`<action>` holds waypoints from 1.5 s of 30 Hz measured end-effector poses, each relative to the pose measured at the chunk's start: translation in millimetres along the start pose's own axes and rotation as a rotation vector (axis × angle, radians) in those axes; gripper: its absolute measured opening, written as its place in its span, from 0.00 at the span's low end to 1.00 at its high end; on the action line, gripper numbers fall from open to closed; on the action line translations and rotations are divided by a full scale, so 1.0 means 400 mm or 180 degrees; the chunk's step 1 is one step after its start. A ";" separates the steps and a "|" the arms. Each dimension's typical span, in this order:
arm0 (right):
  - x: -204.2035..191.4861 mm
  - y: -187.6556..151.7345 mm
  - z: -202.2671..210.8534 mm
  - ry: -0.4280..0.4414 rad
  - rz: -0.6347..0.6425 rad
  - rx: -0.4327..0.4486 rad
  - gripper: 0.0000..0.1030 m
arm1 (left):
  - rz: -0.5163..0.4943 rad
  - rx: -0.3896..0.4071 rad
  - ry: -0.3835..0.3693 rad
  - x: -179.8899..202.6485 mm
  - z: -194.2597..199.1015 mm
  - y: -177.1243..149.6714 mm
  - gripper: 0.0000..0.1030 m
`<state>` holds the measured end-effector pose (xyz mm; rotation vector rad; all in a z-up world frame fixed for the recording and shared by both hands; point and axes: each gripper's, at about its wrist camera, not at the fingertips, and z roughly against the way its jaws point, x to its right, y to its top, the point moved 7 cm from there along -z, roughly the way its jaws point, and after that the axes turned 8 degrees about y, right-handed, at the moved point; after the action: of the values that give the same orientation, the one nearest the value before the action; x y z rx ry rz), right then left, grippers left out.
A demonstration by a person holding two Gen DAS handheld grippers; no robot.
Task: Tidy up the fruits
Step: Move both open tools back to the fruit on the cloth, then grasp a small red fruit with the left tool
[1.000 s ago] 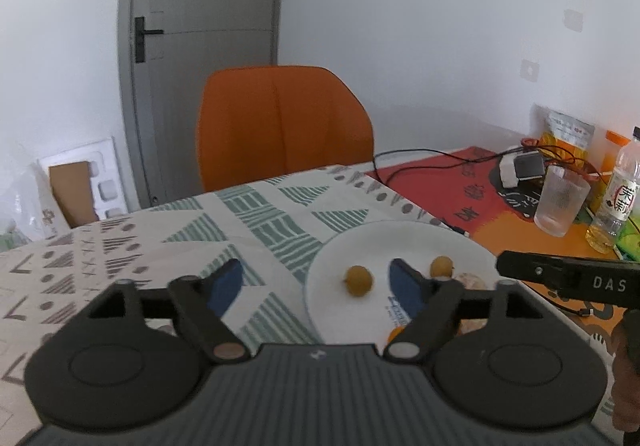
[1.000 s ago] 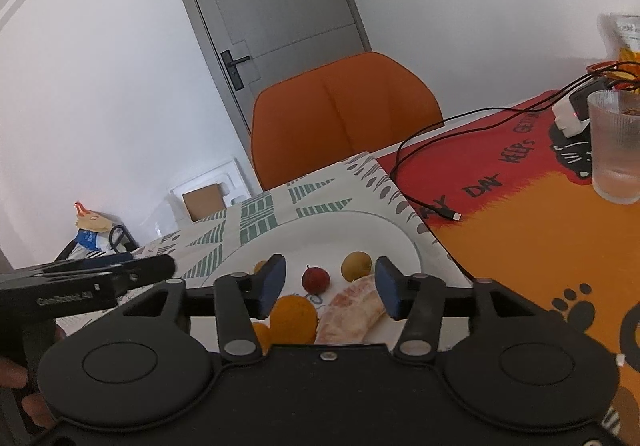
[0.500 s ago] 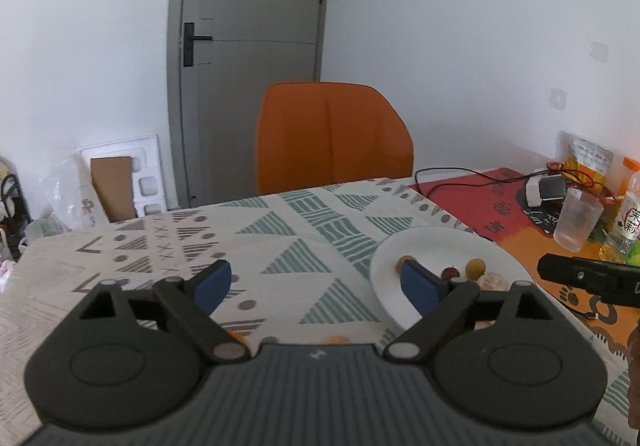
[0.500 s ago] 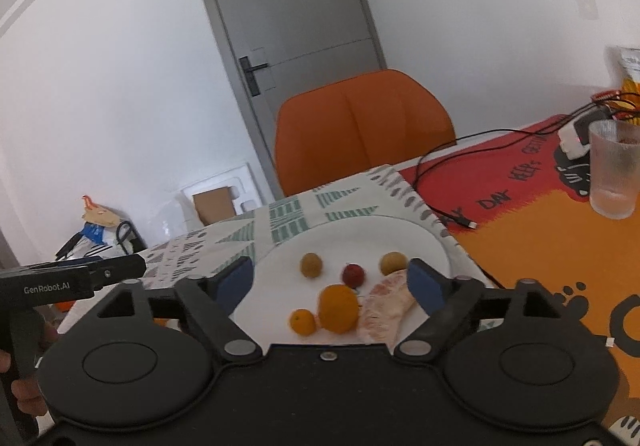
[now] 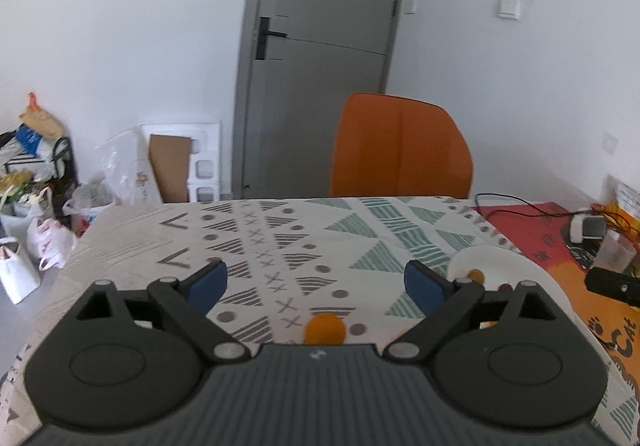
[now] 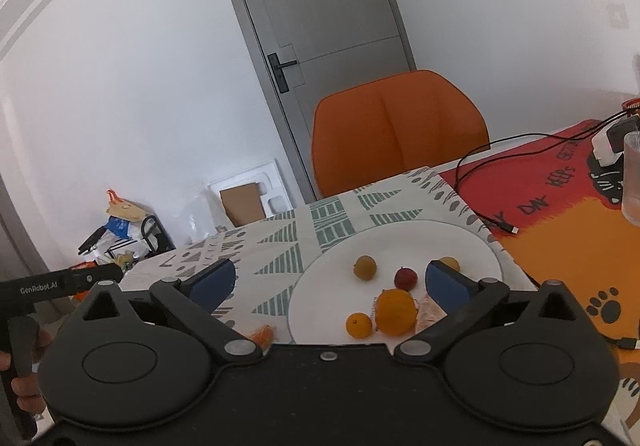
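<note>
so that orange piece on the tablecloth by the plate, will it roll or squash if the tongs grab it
The orange piece looks rounded, so a nudge may roll it across the flat tablecloth. It seems small and probably light. If it is peeled citrus, which blur leaves unclear, it would likely squash under a firm pinch from the left tongs.

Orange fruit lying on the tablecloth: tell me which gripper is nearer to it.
Left. The left gripper is right over the orange fruit; the right gripper sits over the white plate beside it.

Fruit count around the round white plate

On the plate: 2 yellow-brown round fruits, 1 small red fruit, 1 large orange, 1 small orange, 1 peeled pale citrus piece. Just left of the plate, on the patterned tablecloth: 1 orange segment.
</note>
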<state>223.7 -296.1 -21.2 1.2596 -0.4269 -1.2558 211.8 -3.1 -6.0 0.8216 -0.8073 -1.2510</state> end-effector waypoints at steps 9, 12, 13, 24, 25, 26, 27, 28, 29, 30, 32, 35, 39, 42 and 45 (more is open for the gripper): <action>-0.034 -0.010 -0.022 0.0153 0.0057 -0.0105 1.00 | 0.0209 0.0043 0.0122 -0.075 0.023 -0.026 0.91; -0.055 -0.024 -0.033 0.0151 0.0178 -0.0182 1.00 | 0.0305 0.0022 0.0087 -0.091 0.019 -0.043 0.91; -0.061 -0.028 -0.037 0.0156 0.0193 -0.0203 1.00 | 0.0311 0.0021 0.0069 -0.094 0.017 -0.049 0.91; -0.136 -0.083 -0.093 0.0278 0.0413 -0.0323 0.98 | 0.0307 -0.0136 0.0011 -0.112 -0.028 -0.121 0.70; -0.141 -0.089 -0.100 0.0279 0.0424 -0.0340 0.98 | 0.0311 -0.0168 -0.0005 -0.111 -0.034 -0.128 0.67; -0.144 -0.095 -0.107 0.0277 0.0436 -0.0362 0.95 | 0.0327 -0.0204 -0.0025 -0.112 -0.040 -0.135 0.66; -0.149 -0.100 -0.114 0.0281 0.0453 -0.0391 0.92 | 0.0333 -0.0226 -0.0040 -0.111 -0.047 -0.140 0.66; -0.152 -0.105 -0.121 0.0288 0.0468 -0.0420 0.91 | 0.0335 -0.0243 -0.0060 -0.110 -0.053 -0.145 0.66; -0.156 -0.111 -0.128 0.0291 0.0489 -0.0454 0.91 | 0.0346 -0.0275 -0.0068 -0.111 -0.061 -0.150 0.66; -0.162 -0.117 -0.136 0.0288 0.0520 -0.0484 0.90 | 0.0363 -0.0302 -0.0072 -0.109 -0.067 -0.155 0.65; -0.171 -0.123 -0.150 0.0276 0.0601 -0.0524 0.89 | 0.0396 -0.0331 -0.0117 -0.106 -0.078 -0.160 0.62; -0.179 -0.130 -0.165 0.0303 0.0637 -0.0549 0.86 | 0.0388 -0.0394 -0.0165 -0.092 -0.094 -0.169 0.58; -0.174 -0.148 -0.194 0.0313 0.0611 -0.0653 0.76 | 0.0326 -0.0457 -0.0183 -0.072 -0.113 -0.185 0.57; -0.172 -0.163 -0.211 0.0303 0.0628 -0.0726 0.75 | 0.0287 -0.0511 -0.0193 -0.057 -0.127 -0.201 0.56; -0.175 -0.167 -0.215 0.0287 0.0698 -0.0711 0.75 | 0.0245 -0.0574 -0.0248 -0.035 -0.137 -0.216 0.52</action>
<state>239.6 -183.0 -82.5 1.0453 -0.3394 -1.0266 216.9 4.7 -108.8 0.5945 -0.7688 -1.2732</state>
